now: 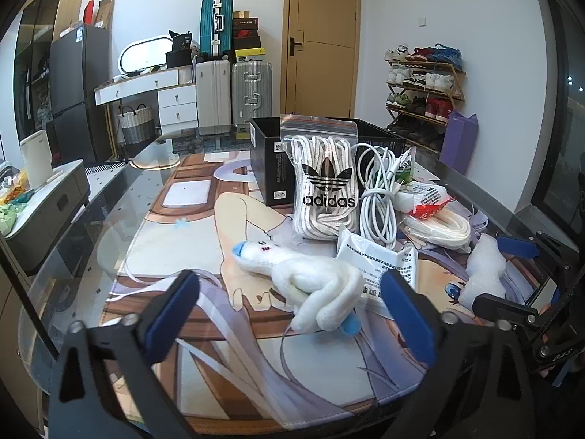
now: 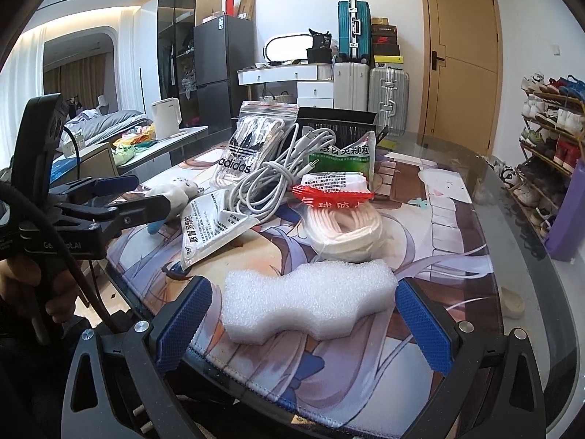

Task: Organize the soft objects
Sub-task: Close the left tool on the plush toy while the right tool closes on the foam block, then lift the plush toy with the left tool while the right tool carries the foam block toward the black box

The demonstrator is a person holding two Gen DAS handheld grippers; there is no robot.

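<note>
1. Two grippers are in view. The left gripper point(image 1: 289, 311) has its jaws spread apart, one blue pad on each side of one white plush toy point(image 1: 307, 278), which lies on the printed desk mat point(image 1: 172, 245); neither pad touches it.
2. The right gripper point(image 2: 303, 323) also has its jaws wide apart, with one white foam block point(image 2: 307, 300) lying on the mat between the pads. Whether the right pad brushes the block's right end I cannot tell.
3. In the left wrist view the foam block point(image 1: 482, 274) sits to the right of the plush toy, well apart from it, with the right gripper around it.
4. Farther back lies a heap of soft goods: one zip bag of white laces marked adidas point(image 1: 323, 179), one coil of white cable point(image 1: 378, 197) just right of it, and one flat bundle of pale cord point(image 2: 343, 232) in clear wrap on the right.
5. Three printed sachets can be counted: one white one point(image 2: 212, 225) near the plush toy, one white with a red edge point(image 2: 334, 184) on top of the cord bundle, and one green point(image 2: 343, 159) standing behind.
6. One black box point(image 1: 272, 164), open at the top, stands at the far side of the heap, touching the lace bag.
7. Everything rests on one glass-topped table point(image 1: 80, 241).
</note>
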